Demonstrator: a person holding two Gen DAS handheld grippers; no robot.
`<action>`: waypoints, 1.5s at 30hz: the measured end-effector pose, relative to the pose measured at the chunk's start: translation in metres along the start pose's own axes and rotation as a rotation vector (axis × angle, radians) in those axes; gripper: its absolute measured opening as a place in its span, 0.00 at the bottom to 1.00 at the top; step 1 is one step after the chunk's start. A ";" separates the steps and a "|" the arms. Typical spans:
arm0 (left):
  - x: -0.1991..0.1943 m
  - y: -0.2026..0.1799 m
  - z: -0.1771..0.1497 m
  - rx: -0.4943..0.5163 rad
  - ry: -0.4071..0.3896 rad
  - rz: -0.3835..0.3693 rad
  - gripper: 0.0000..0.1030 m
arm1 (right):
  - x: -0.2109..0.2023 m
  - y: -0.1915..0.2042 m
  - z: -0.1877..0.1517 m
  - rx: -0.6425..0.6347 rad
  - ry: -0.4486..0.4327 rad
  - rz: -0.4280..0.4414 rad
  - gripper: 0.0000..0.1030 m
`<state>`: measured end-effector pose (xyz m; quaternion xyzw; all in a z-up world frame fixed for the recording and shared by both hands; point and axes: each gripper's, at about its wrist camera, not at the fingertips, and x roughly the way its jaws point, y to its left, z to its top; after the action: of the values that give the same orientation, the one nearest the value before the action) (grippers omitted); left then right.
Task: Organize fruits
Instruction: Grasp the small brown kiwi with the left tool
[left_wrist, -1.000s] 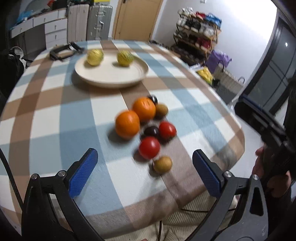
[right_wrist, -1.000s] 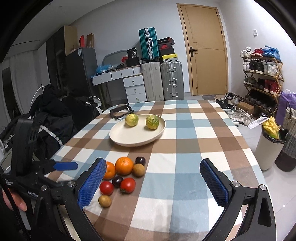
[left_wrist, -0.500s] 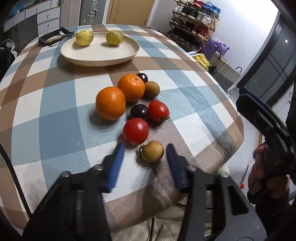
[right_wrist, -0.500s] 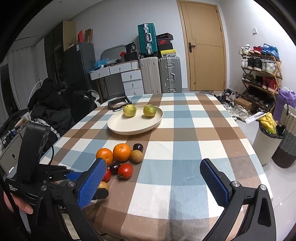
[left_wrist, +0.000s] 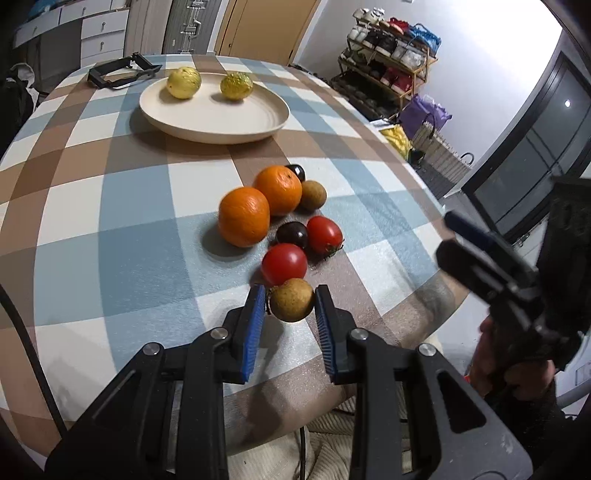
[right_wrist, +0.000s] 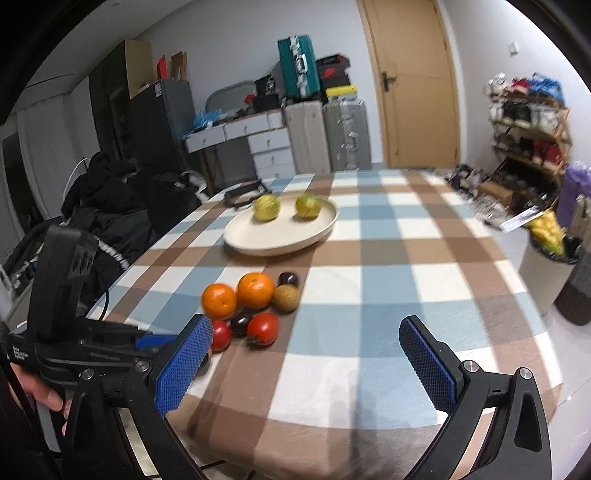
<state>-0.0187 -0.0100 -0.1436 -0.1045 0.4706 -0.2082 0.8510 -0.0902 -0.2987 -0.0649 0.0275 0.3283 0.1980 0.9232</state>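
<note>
A small brown round fruit (left_wrist: 291, 304) sits at the near end of a fruit cluster on the checked tablecloth. My left gripper (left_wrist: 290, 292) has its jaws closing on it, and both blue pads touch its sides. Behind it lie two tomatoes (left_wrist: 284, 264), two dark plums (left_wrist: 291, 234), two oranges (left_wrist: 243, 216) and another brown fruit (left_wrist: 313, 195). A cream plate (left_wrist: 214, 122) farther back holds two yellow-green fruits (left_wrist: 184, 82). My right gripper (right_wrist: 306, 328) hovers open over the cloth to the right of the cluster, holding nothing.
A black handle-shaped tool (left_wrist: 118, 70) lies beyond the plate. The table's rounded edge (left_wrist: 424, 295) runs close on the right. Black bags (right_wrist: 110, 206) pile up beside the table; suitcases (right_wrist: 325, 136) and a shoe rack (right_wrist: 528, 129) stand along the walls.
My left gripper's jaws went from wide open to closed around the brown fruit as it came in over the near end of the cluster. The right gripper stayed open and barely moved.
</note>
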 end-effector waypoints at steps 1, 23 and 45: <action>-0.004 0.004 0.001 -0.006 -0.006 -0.009 0.24 | 0.002 0.000 0.000 0.009 0.014 0.019 1.00; -0.032 0.065 0.005 -0.099 -0.069 0.048 0.24 | 0.076 0.014 -0.006 -0.088 0.163 0.062 0.74; -0.020 0.062 0.025 -0.074 -0.065 0.090 0.24 | 0.085 0.010 -0.013 -0.063 0.182 0.172 0.23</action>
<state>0.0089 0.0543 -0.1383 -0.1213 0.4545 -0.1485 0.8699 -0.0413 -0.2577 -0.1240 0.0083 0.4008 0.2886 0.8695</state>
